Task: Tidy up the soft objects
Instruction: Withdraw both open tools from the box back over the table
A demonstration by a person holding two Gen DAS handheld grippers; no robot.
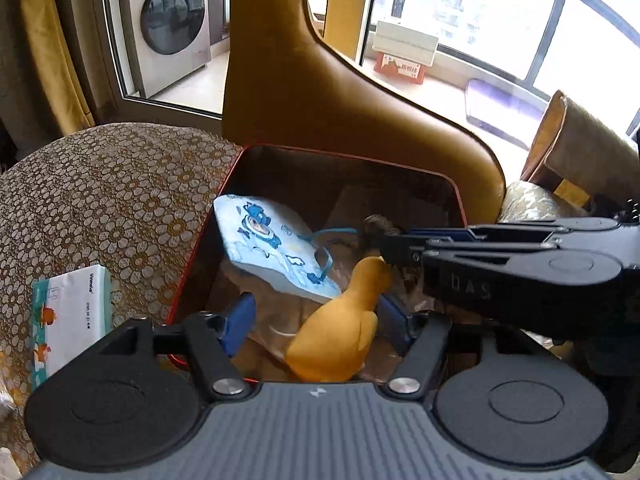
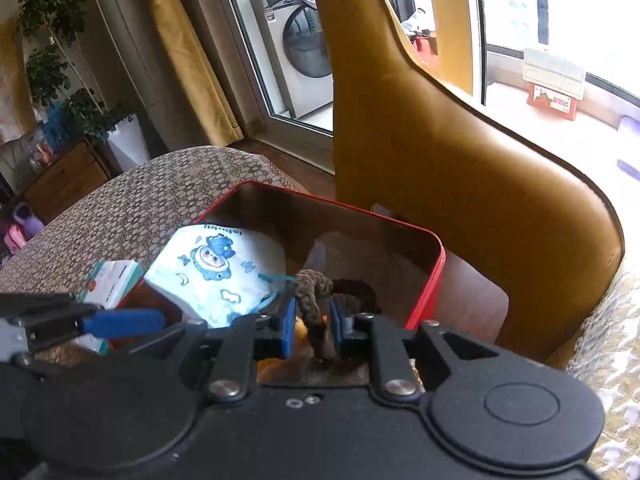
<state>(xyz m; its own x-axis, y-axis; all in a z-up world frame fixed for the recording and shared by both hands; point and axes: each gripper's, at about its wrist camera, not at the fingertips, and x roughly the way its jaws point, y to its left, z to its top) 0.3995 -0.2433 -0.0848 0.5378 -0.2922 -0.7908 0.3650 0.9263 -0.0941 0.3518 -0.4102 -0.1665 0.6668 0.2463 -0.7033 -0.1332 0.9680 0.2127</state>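
A red-rimmed box (image 1: 460, 196) stands on the patterned table, and its rim also shows in the right wrist view (image 2: 434, 276). Inside it lie a white child's face mask with blue cartoon print (image 1: 272, 248) (image 2: 216, 276) and a yellow soft duck (image 1: 340, 336). My left gripper (image 1: 316, 316) is open around the duck, above the box. My right gripper (image 2: 312, 320) is shut on a brown braided rope piece (image 2: 314, 292) over the box; it shows from the side in the left wrist view (image 1: 390, 248), just above the duck's head.
A tissue pack (image 1: 68, 320) lies on the table left of the box. A mustard-yellow chair (image 1: 320, 100) stands right behind the box. A cushion (image 1: 580, 148) is at the right. A glass door and washing machine (image 1: 172, 24) are beyond.
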